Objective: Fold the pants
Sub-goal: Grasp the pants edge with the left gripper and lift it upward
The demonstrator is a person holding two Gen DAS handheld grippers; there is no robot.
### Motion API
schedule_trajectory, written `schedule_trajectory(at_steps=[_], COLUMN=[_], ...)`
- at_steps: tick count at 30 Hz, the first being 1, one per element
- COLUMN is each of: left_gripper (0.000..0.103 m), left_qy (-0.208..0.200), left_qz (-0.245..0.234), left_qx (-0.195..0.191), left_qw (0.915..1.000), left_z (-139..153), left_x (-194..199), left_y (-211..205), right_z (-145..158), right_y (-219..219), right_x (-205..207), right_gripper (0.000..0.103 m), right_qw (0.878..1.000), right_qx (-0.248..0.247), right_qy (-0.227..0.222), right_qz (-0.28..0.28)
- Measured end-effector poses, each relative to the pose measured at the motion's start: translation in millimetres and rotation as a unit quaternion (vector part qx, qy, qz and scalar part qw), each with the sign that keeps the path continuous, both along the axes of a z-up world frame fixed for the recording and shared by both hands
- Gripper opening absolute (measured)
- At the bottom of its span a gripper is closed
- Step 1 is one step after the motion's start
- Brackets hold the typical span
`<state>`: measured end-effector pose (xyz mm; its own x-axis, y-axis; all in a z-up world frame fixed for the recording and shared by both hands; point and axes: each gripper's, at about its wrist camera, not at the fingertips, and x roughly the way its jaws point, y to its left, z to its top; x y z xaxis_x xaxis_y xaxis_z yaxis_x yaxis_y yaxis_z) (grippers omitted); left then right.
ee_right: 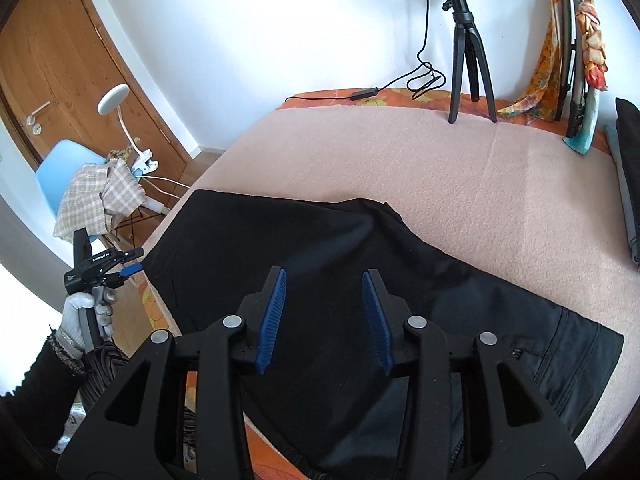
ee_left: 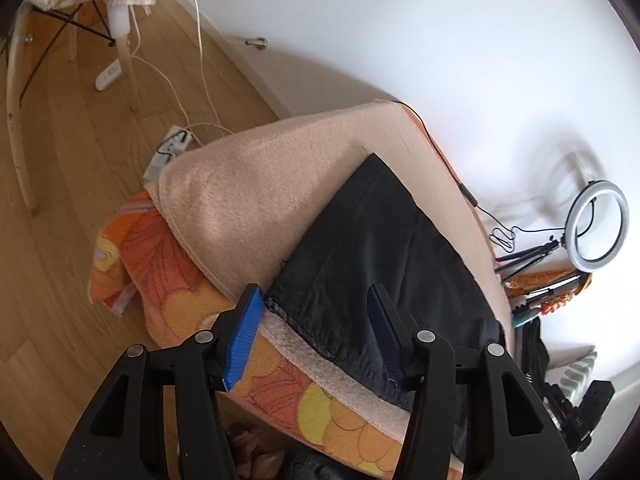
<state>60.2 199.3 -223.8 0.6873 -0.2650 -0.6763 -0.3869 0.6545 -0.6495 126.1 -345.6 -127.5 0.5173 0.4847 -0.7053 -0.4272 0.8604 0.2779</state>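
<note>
Black pants lie partly folded on the pink blanket covering the bed, toward its 6 o'clock edge. Right tongs spread apart, hovering over the pants' middle, gripping nothing. Left tongs also apart, straddling the pants' near corner at the blanket edge, not clamped. Ring light stands at 12 o'clock by the wall.

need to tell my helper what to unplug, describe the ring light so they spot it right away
Start at the bed with the pink blanket and look to its far edge against the white wall. The ring light stands there on a small black tripod. It is the only white circular hoop, unlike the colourful scarves hanging beside it.
</note>
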Motion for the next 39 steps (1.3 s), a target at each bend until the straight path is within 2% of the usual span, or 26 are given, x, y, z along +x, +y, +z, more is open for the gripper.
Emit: schedule_trajectory(at_steps=[2, 6, 10, 15, 17, 18, 21, 26, 29, 31, 32, 34, 35, 37, 38, 39], left_gripper=[0.054, 0.054, 0.054, 0.054, 0.054, 0.054, 0.054, 0.054, 0.053, 0.053, 0.053, 0.051, 0.05, 0.033, 0.017, 0.015], left_qy=[-0.005, -0.018, -0.025, -0.026, -0.026, -0.028, -0.036, -0.047, -0.075, -0.066, -0.056, -0.066, -0.067, -0.067, -0.069, -0.074], left_qz=[0.001, 0.004, 0.009, 0.013, 0.002, 0.006, 0.011, 0.05, 0.043, 0.025, 0.017, 0.025, 0.026, 0.038, 0.039, 0.035], left_qx=[-0.001, -0.036, -0.034, -0.085, -0.071, -0.055, -0.039, -0.085, -0.068, -0.052, -0.056, -0.044, -0.037, -0.019, -0.013, -0.008], left_qw=[1.0, 0.9992, 0.9991, 0.996, 0.9971, 0.9981, 0.9985, 0.9941, 0.9939, 0.9962, 0.9967, 0.9965, 0.9968, 0.9968, 0.9968, 0.9966], left_z=[0.0, -1.6, -0.5, -4.2, -2.5, 0.2, -0.1, -1.3, 8.1, 4.5, -2.2, -5.5, -6.1, -4.7, -4.0, -2.1], left_x=[-3.9, -8.8, -4.4, -12.2, -19.9, -24.3, -20.5, 1.1, 4.8, 7.3, 9.2, 9.2, 12.3, 16.5, 19.7, 22.9], left_y=[-4.5, -11.2, -15.8, -21.2, -33.9, -38.6, -40.7, -24.7, -31.5, -42.6, -46.8, -49.3, -49.5, -48.5, -48.3, -49.3], right_z=[4.3, 8.9, 10.4, 9.9, 10.1, 9.8, 11.0, 17.3, 18.4, 16.7, 15.8, 13.6, 12.6, 10.7, 10.1, 9.7], right_y=[-3.7, -5.0, -0.2, 6.8, 7.4, 7.3, 9.6, 17.7, 18.8, 18.3, 18.0, 16.7, 15.5, 14.3, 14.3, 14.2], right_x=[-5.8, -9.8, -13.4, -19.3, -21.2, -20.6, -18.7, -21.1, -23.4, -23.8, -23.5, -22.6, -21.8, -21.2, -21.9, -22.9], right_gripper=[0.042, 0.042, 0.042, 0.042, 0.042, 0.042, 0.042, 0.042, 0.042, 0.042, 0.042, 0.042, 0.042, 0.042, 0.042, 0.042], right_qw=[1.0, 1.0, 1.0, 1.0, 1.0, 1.0, 1.0, 1.0, 1.0, 1.0, 1.0, 1.0, 1.0, 1.0, 1.0, 1.0], right_qx=[0.004, 0.005, 0.004, -0.004, -0.006, -0.005, -0.004, -0.009, -0.011, -0.015, -0.017, -0.018, -0.016, -0.011, -0.012, -0.013], right_qy=[-0.002, -0.006, -0.006, -0.007, -0.009, -0.01, -0.008, -0.017, -0.019, -0.018, -0.017, -0.014, -0.011, -0.006, -0.006, -0.006], right_qz=[-0.005, -0.008, -0.005, 0.002, 0.002, 0.002, 0.002, 0.012, 0.015, 0.015, 0.014, 0.012, 0.009, 0.007, 0.007, 0.007])
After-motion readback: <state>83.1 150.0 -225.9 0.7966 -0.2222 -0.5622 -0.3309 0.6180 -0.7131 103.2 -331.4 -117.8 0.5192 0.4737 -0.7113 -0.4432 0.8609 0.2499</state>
